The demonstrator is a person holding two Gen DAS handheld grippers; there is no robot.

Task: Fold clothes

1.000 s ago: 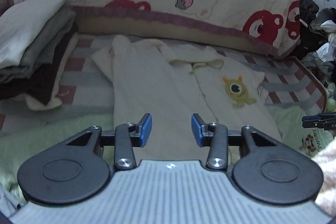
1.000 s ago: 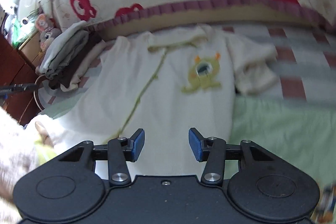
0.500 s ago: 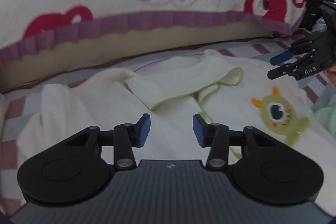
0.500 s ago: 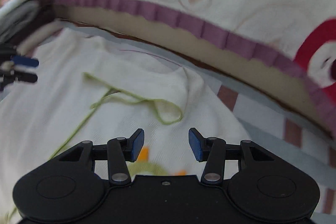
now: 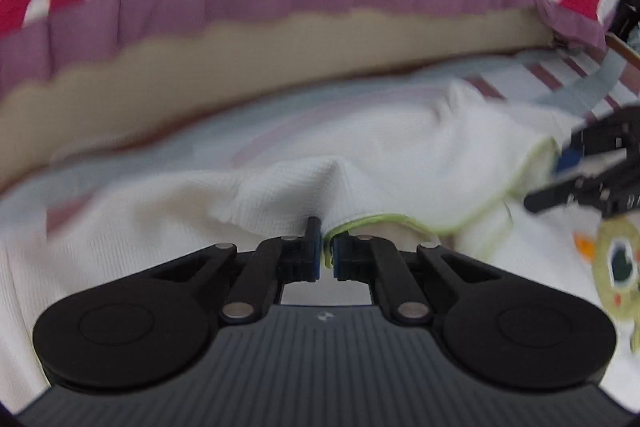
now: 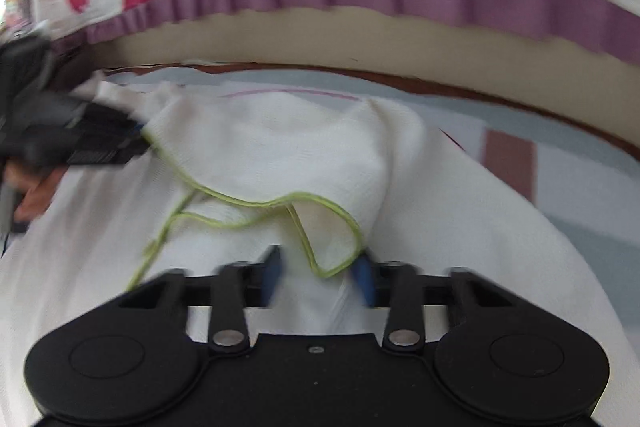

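Both grippers meet the cream garment [image 5: 420, 163] at its green-trimmed neckline: the left gripper [image 5: 327, 254] pinches that edge, while the right gripper [image 6: 319, 274] brackets a collar flap, jaws apart. Beyond them it lies spread, unfolded.

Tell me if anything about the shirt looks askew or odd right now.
Only the collar stands out: it lies bunched and flopped over the white shirt, its green edging wavy, not flat. The left gripper is shut on the collar; the right gripper is open around another part of the edge. No damage shows.
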